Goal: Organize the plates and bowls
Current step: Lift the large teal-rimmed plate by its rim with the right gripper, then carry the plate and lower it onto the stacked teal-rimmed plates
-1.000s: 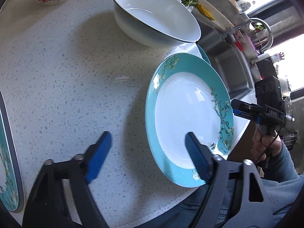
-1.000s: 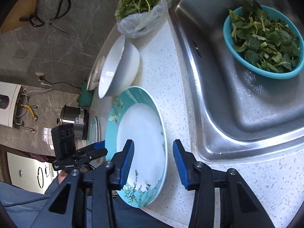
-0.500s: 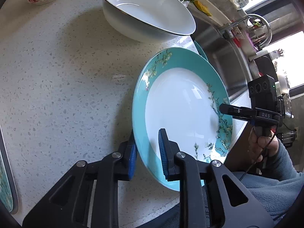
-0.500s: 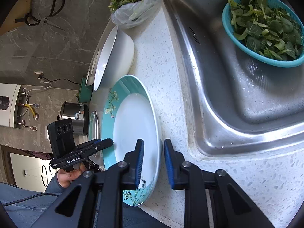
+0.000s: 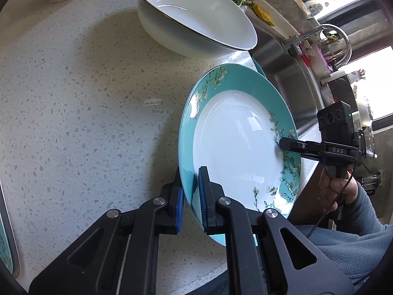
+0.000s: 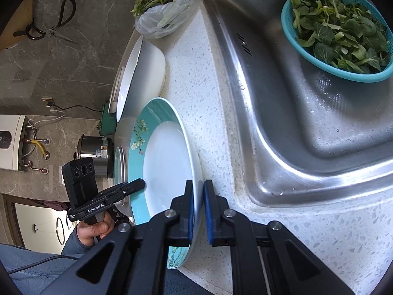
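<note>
A person holds a teal-rimmed plate (image 5: 235, 147) by opposite edges. The left gripper (image 5: 190, 191) is clamped on its near-left rim, the right gripper (image 6: 199, 211) clamped on the rim beside the sink (image 6: 307, 127). The plate sits at the speckled surface (image 5: 73, 98) front edge. A white bowl (image 5: 196, 22) stands just behind it. Open surface lies to the left.
</note>
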Demonstrator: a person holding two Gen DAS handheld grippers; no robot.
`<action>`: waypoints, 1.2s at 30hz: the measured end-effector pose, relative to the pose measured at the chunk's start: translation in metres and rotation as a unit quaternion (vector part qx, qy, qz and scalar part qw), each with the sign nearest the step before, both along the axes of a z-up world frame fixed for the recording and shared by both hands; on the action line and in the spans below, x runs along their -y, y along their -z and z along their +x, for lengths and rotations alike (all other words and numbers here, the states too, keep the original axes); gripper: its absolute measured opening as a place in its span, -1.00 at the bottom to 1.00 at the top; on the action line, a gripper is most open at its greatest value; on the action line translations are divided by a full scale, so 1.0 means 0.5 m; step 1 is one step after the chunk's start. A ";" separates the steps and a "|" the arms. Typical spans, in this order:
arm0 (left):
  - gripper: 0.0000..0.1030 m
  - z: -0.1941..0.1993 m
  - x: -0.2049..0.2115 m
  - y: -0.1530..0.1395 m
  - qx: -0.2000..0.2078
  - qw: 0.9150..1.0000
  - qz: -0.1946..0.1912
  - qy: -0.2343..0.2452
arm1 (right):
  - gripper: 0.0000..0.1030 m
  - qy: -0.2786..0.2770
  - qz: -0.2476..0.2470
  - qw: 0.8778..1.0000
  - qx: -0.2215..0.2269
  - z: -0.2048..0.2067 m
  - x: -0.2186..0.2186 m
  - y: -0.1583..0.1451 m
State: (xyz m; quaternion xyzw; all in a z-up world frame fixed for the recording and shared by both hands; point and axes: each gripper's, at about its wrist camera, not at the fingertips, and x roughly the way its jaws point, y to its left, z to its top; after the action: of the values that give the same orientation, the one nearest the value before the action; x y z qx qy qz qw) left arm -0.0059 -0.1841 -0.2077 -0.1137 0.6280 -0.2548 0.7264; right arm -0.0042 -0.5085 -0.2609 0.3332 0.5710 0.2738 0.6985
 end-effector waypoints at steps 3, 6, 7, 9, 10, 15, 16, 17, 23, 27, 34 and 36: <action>-0.83 -0.006 0.001 -0.001 0.004 1.000 0.003 0.000 | -0.78 -0.002 -0.010 1.000 0.005 0.000 -0.003 -0.005; -0.83 -0.010 0.002 -0.004 0.010 1.000 0.005 0.002 | -0.78 -0.004 -0.018 1.000 0.012 -0.001 -0.005 -0.007; -0.83 -0.011 0.003 -0.006 0.012 1.000 0.005 0.003 | -0.78 -0.004 -0.018 1.000 0.013 -0.003 -0.005 -0.007; -0.83 -0.012 0.002 -0.010 0.017 1.000 0.005 0.003 | -0.78 -0.004 -0.019 1.000 0.016 -0.005 -0.007 -0.009; -0.83 -0.012 0.001 -0.011 0.018 1.000 0.004 0.003 | -0.78 -0.005 -0.019 1.000 0.018 -0.007 -0.008 -0.011; -0.83 -0.018 -0.011 -0.017 0.023 1.000 0.001 -0.002 | -0.78 -0.010 -0.020 0.999 0.031 -0.015 -0.017 -0.028; -0.83 -0.019 -0.014 -0.020 0.025 1.000 0.000 -0.002 | -0.78 -0.011 -0.020 0.999 0.033 -0.017 -0.019 -0.031; -0.83 -0.022 -0.017 -0.025 0.028 1.000 0.000 -0.002 | -0.78 -0.012 -0.019 0.999 0.034 -0.018 -0.022 -0.035; -0.83 -0.039 -0.046 -0.052 0.033 0.999 0.000 -0.011 | -0.77 -0.023 -0.018 0.999 0.040 -0.025 -0.045 -0.052; -0.83 -0.054 -0.079 -0.079 0.042 0.999 -0.001 -0.023 | -0.77 -0.038 -0.016 0.998 0.044 -0.025 -0.074 -0.070; -0.83 -0.085 -0.177 -0.141 0.057 0.996 -0.001 -0.065 | -0.76 -0.082 -0.010 0.995 0.062 -0.011 -0.160 -0.114; -0.83 -0.095 -0.212 -0.161 0.065 0.994 0.001 -0.083 | -0.76 -0.099 -0.006 0.993 0.069 -0.006 -0.197 -0.130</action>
State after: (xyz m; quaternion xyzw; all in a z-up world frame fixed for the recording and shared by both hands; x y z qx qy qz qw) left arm -0.0535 -0.0783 -0.1273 -0.1475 0.5686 -0.1999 0.7842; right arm -0.0072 -0.4099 -0.1959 0.2511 0.5533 0.3607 0.7076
